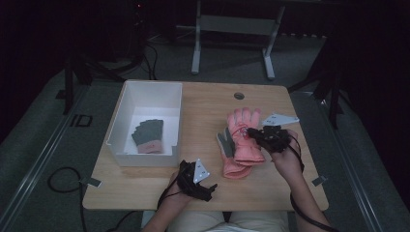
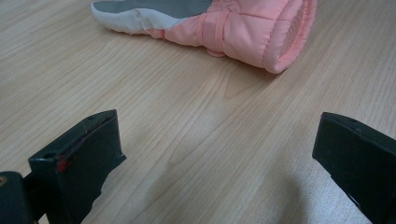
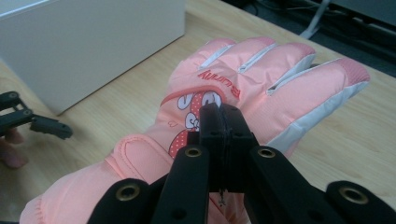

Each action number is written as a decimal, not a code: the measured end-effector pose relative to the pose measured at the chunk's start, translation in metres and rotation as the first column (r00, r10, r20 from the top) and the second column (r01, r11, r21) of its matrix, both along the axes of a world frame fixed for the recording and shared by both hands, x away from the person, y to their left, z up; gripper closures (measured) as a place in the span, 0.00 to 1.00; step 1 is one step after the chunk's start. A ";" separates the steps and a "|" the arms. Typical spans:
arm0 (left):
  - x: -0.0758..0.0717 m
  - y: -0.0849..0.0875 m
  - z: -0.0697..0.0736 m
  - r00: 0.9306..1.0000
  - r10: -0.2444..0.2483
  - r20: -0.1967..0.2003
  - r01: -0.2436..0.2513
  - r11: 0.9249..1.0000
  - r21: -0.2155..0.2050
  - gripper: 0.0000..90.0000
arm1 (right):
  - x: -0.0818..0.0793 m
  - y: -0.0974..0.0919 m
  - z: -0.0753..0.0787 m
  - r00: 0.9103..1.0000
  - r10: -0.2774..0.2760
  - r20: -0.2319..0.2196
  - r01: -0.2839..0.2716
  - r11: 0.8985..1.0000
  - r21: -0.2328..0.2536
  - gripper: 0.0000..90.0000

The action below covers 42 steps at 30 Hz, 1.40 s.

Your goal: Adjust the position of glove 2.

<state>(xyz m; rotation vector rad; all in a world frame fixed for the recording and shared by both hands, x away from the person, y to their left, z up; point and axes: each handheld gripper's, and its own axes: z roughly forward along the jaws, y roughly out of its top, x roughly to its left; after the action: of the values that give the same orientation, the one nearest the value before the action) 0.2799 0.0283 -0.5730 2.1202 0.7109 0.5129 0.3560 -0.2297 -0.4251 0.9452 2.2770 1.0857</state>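
Wooden table (image 1: 203,104) in dark room; right gripper (image 3: 223,122) fingers pinch pink glove (image 3: 243,88).

The padded pink fabric glove (image 3: 243,88) has white strips between its fingers, red lettering and a red, white-dotted cartoon figure on its back. A second pink glove (image 2: 233,28) shows a grey palm with white edging. The pale wooden tabletop (image 2: 187,130) shows fine grain. Both claws are black.

My left gripper (image 1: 211,186) rests low, jaws spread wide; my right gripper (image 1: 252,133) is raised, jaws pressed together.
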 end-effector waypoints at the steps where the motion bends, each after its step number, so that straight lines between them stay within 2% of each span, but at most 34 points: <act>1: 0.000 0.000 0.000 1.000 0.000 0.000 0.000 1.000 0.000 0.01 | 0.000 0.002 -0.002 1.000 0.005 -0.003 -0.005 1.000 -0.003 0.99; 8: 0.000 0.001 0.000 1.000 -0.004 0.000 0.004 1.000 -0.001 0.01 | 0.003 0.017 -0.018 0.999 0.027 -0.041 -0.028 0.999 -0.026 0.99; 16: -0.001 0.001 0.001 1.000 -0.006 -0.003 0.006 1.000 -0.001 0.01 | 0.012 0.025 -0.045 0.996 0.015 -0.085 -0.021 0.998 -0.064 0.99; 19: 0.000 0.001 0.001 1.000 -0.006 -0.001 0.006 1.000 -0.001 0.01 | 0.016 0.025 -0.053 0.995 0.006 -0.101 -0.013 0.998 -0.065 0.99; 24: 0.000 0.002 0.001 1.000 -0.003 -0.011 0.003 1.000 -0.019 0.01 | 0.020 0.024 -0.063 0.992 -0.003 -0.123 -0.006 0.997 -0.071 0.98; 27: 0.001 0.002 0.001 1.000 -0.006 -0.012 0.006 1.000 -0.015 0.01 | 0.021 0.024 -0.069 0.992 -0.006 -0.125 -0.004 0.997 -0.081 0.98; 30: 0.001 0.002 0.001 1.000 -0.007 -0.017 0.007 1.000 -0.023 0.01 | 0.023 0.023 -0.076 0.990 -0.010 -0.140 0.000 0.997 -0.071 0.97; 36: 0.002 0.004 0.002 1.000 -0.006 -0.031 0.004 0.999 -0.049 0.01 | 0.025 0.024 -0.078 0.989 -0.008 -0.146 -0.001 0.998 -0.058 0.95; 39: 0.002 0.006 0.003 1.000 -0.011 -0.020 0.010 0.998 -0.061 0.01 | 0.024 0.024 -0.074 0.991 -0.006 -0.137 -0.001 0.999 -0.050 0.89; 42: 0.001 0.006 0.004 1.000 -0.015 -0.011 0.015 0.997 -0.074 0.01 | 0.021 0.021 -0.064 0.994 -0.002 -0.109 0.000 1.000 -0.017 0.71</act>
<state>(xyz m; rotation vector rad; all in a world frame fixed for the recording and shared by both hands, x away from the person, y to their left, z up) 0.2812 0.0343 -0.5688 2.0592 0.7095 0.4593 0.3774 -0.2082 -0.4896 1.0218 2.3688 1.0355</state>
